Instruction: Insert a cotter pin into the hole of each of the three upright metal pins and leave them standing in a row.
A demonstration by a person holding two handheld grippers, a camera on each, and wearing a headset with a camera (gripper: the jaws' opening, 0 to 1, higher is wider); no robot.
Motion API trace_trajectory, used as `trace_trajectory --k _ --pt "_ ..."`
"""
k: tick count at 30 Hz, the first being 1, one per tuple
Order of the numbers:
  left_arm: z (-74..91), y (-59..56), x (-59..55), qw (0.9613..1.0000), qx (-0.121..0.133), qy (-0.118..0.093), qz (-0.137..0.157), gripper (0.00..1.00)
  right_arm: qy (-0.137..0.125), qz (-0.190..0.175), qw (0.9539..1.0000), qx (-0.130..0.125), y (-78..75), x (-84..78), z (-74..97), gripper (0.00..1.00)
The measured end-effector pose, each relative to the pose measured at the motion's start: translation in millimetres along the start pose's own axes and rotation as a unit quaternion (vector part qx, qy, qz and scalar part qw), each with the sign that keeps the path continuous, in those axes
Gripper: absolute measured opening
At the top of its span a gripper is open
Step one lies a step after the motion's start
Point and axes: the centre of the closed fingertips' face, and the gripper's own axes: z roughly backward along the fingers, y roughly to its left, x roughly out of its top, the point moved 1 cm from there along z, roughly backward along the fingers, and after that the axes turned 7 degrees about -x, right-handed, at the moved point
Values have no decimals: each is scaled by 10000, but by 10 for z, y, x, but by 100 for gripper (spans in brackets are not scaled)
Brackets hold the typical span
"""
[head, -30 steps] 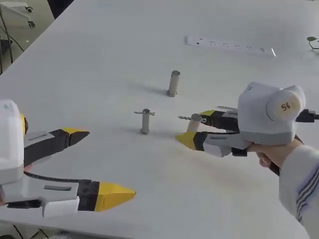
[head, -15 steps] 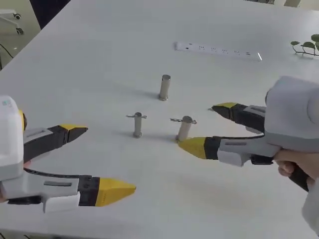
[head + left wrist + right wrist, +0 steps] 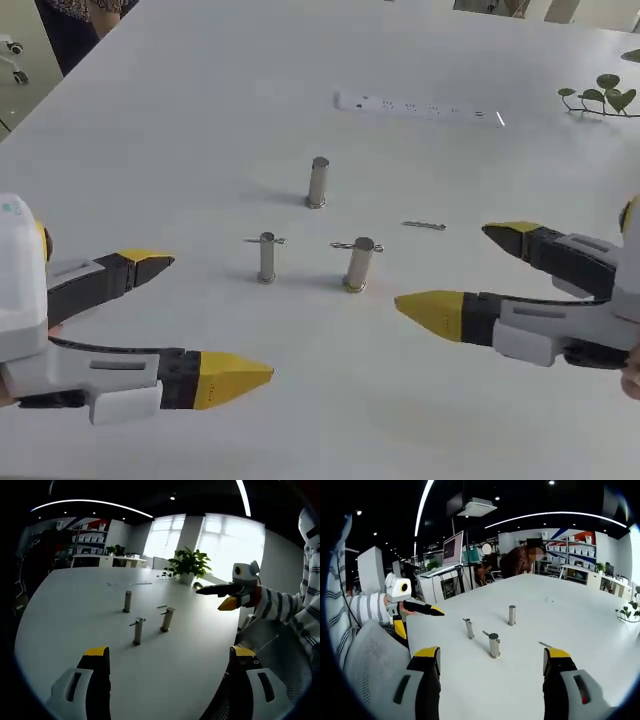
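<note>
- right gripper (image 3: 452, 268): jaws wide apart with nothing between them. It hangs over the table's (image 3: 200, 120) right side, tips pointing left at the work, rolled so one jaw sits closer to the far edge than the other.
- left gripper (image 3: 197, 318): also spread wide and empty, low by the near left corner with tips pointing right, well apart from the work.
- loose cotter pin (image 3: 424, 225): lies flat on the table, near the right gripper's far jaw tip on the far-edge side. Too small to tell which end is the loop.
- Step in hand, as I read it: pick up that pin with the right gripper for the last post.
- How to do it well:
  - It's a thin wire flat on a hard top, so bring the tips right down to the surface.
  - Straddle it across its length and close slowly, or it may skate out.
  - Grip toward one end so a free length sticks out for threading.
- right pinned post (image 3: 359, 263): upright with a pin through its top, near the right gripper's nearer jaw. Keep that jaw clear of it, since a knock would likely topple it.
- left pinned post (image 3: 266, 257): upright beside it, also pinned.
- bare metal pin (image 3: 318, 182): upright and set back toward the far edge, with no pin visible in it. It's out of line with the other two, so it probably needs shifting to make a row.
- power strip (image 3: 418, 107) is near the far edge and the plant (image 3: 600, 95) by the far right corner, both out of the way.
</note>
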Motion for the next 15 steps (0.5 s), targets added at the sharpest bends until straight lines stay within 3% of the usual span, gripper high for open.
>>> trace_trajectory --k 9,15 --pt "67 -11 60 10000 59 7 -24 99 99 -239 9994 -243 -179 -95 215 90" --pt "89 -31 95 9999 117 8 -33 99 364 -348 9985 -228 -170 -220 288 94"
